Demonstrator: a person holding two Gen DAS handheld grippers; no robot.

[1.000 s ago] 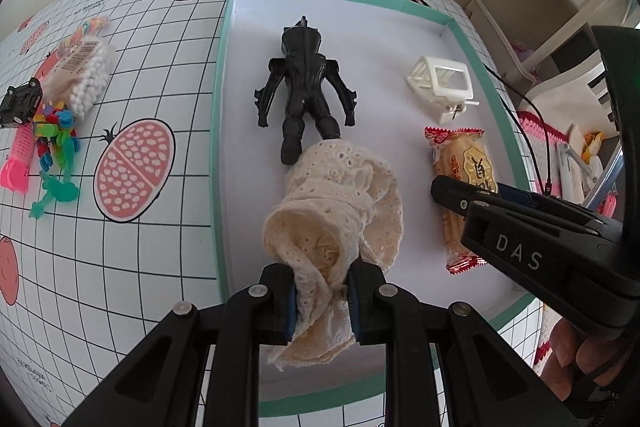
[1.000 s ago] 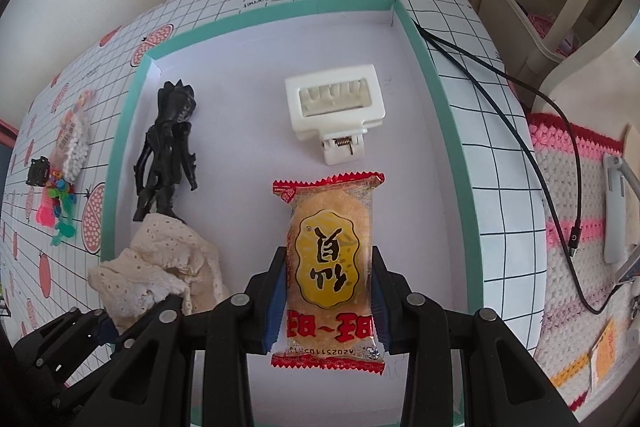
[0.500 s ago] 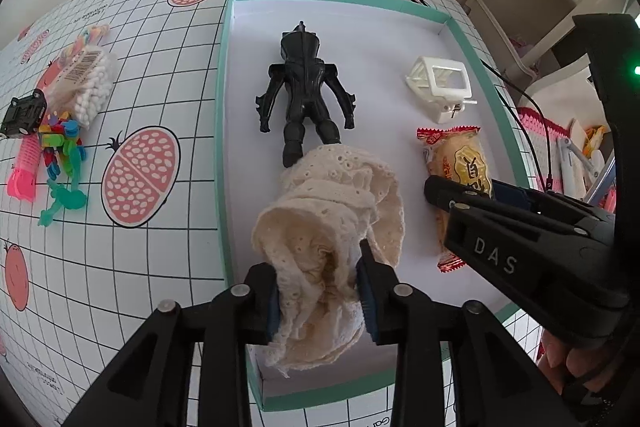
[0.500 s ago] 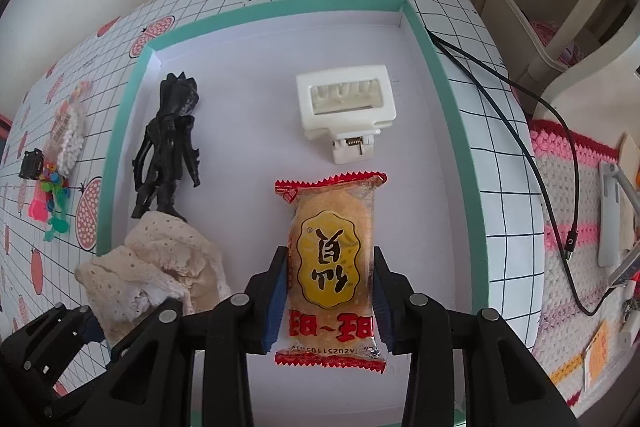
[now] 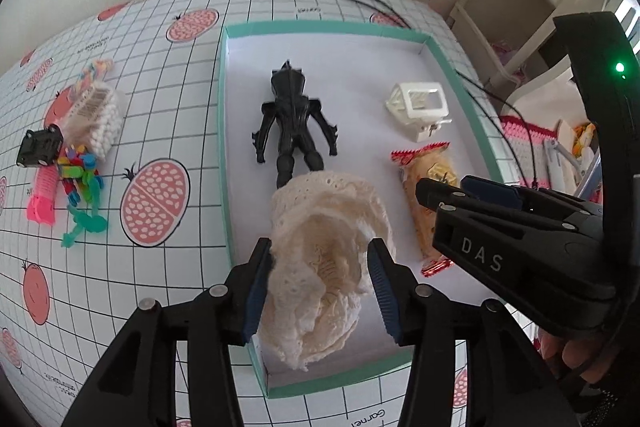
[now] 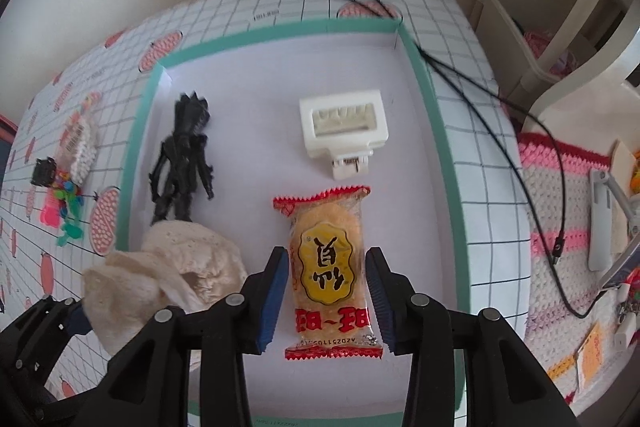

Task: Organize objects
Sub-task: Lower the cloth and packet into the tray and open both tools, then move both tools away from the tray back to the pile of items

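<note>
A teal-rimmed white tray (image 5: 225, 131) holds a black monster figure (image 5: 294, 123), a white plastic clip (image 5: 420, 107), a snack packet (image 6: 328, 267) and a cream lace cloth (image 5: 324, 203). My left gripper (image 5: 320, 247) is open at the tray's near edge. The bunched cloth rests on the tray floor between its spread fingers and brushes the left pad. My right gripper (image 6: 326, 259) is open and straddles the near half of the snack packet, which lies flat with a small gap to each pad. The cloth's near end hides one foot of the figure.
Left of the tray on the checked tablecloth lie a bag of cotton swabs (image 5: 94, 115), a small black toy car (image 5: 40, 147), a pink comb (image 5: 42, 195) and colourful plastic pieces (image 5: 76, 179). Black cables (image 6: 480, 95) cross the tray's far right corner. A crocheted mat (image 6: 560, 187) lies beyond the table's right edge.
The left gripper's jaws have spread apart and let go of the lace cloth. The right gripper's jaws have widened off the snack packet. Both grippers have pulled back slightly.
</note>
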